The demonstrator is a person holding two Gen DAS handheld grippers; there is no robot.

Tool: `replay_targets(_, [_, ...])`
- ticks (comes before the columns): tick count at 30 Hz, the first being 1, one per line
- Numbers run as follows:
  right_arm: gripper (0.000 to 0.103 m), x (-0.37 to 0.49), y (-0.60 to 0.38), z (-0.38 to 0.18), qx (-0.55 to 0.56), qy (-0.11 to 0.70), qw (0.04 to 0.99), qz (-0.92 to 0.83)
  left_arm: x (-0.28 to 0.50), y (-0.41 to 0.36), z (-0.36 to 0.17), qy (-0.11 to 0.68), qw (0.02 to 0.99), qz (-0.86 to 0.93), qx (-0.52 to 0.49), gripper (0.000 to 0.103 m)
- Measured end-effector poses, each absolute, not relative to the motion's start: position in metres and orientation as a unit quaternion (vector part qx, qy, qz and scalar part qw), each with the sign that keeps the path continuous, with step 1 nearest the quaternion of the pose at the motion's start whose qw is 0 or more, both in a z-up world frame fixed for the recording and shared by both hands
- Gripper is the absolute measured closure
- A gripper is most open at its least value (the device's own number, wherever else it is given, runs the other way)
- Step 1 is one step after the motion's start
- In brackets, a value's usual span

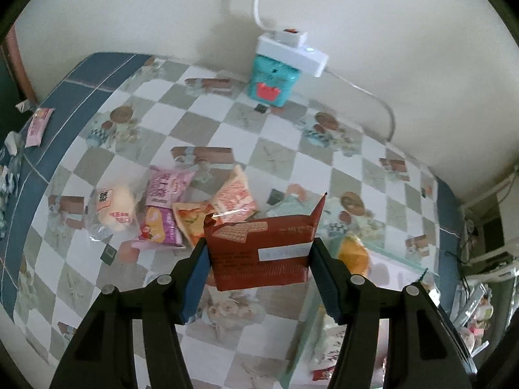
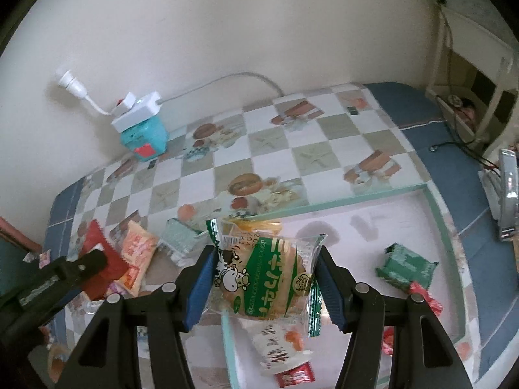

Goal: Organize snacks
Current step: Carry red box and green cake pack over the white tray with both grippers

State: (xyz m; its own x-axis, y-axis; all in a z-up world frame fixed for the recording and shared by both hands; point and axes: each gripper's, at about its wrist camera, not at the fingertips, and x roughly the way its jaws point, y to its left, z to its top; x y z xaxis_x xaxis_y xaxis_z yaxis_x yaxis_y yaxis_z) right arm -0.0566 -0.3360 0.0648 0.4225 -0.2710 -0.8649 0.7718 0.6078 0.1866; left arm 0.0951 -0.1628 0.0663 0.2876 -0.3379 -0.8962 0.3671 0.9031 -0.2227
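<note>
Closest to the right wrist camera, the right gripper (image 2: pixel 264 278) is clamped on a green-and-clear cracker packet (image 2: pixel 266 275), pinched by its side edges so it hangs flat above the near edge of the pale tray (image 2: pixel 436 209), which looks like the collecting place for the snacks. In the tray lie a white packet with red print (image 2: pixel 279 353) directly beneath, a dark green packet (image 2: pixel 405 267) to the right and red wrappers (image 2: pixel 425 296) beside it. The left gripper (image 1: pixel 259 261) is likewise closed on a dark red wafer packet (image 1: pixel 262 253), held upright by its sides over the checkered tablecloth (image 1: pixel 207 136), apparently for carrying toward the tray. Only the left view shows the unsorted heap beyond: a pink packet (image 1: pixel 167 188), an orange packet (image 1: pixel 235 196) and a pale bun bag (image 1: pixel 113 209), touching one another. Only the right view shows the tray's contents clearly; in the left it is a blurred corner. Farthest back, a teal box (image 1: pixel 274 84) carries a white power strip (image 1: pixel 292 52) against the wall.
</note>
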Motion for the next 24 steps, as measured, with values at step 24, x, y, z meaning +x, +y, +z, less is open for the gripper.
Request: replay_targets(24, [0.039, -0.135, -0.421, 0.018, 0.365, 0.418, 0.721, -0.415, -0.010, -0.292, 0.024, 0.541, 0.751, -0.355, 0.131, 0.041])
